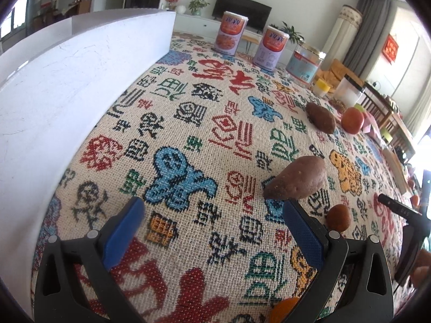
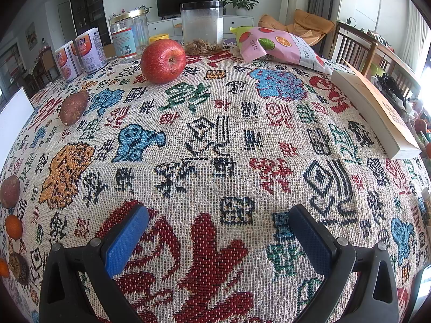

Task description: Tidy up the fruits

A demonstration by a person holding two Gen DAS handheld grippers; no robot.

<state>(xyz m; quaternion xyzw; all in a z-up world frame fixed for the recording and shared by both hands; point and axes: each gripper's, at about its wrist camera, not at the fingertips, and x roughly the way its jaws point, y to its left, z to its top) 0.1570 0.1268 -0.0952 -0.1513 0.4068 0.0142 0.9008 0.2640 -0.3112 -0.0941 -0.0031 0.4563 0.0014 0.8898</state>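
— Well, what is cut off or hard to read?

— In the left wrist view an orange fruit point(image 1: 285, 308) shows only as a sliver at the bottom edge, partly behind the right finger. A small brown round fruit point(image 1: 338, 217) is half hidden by that same finger. In the right wrist view a dark wrinkled fruit point(image 2: 18, 267) and a small orange point(image 2: 13, 226) sit squeezed at the left rim; what kind the dark one is I cannot tell.

— And the tools?

— The left gripper point(image 1: 212, 228) stands wide open above the patterned tablecloth point(image 1: 188, 134), holding nothing; a sweet potato point(image 1: 295, 179) lies just beyond its right fingertip, whether touching I cannot say. The right gripper point(image 2: 218, 231) is equally wide, empty, over bare cloth.

— Where are the other fruits?

— A red apple point(image 2: 163, 60) sits far across the cloth near a clear jar point(image 2: 202, 28), with a second sweet potato point(image 2: 73, 107) to its left. A white box point(image 1: 67, 94) stands on the left.
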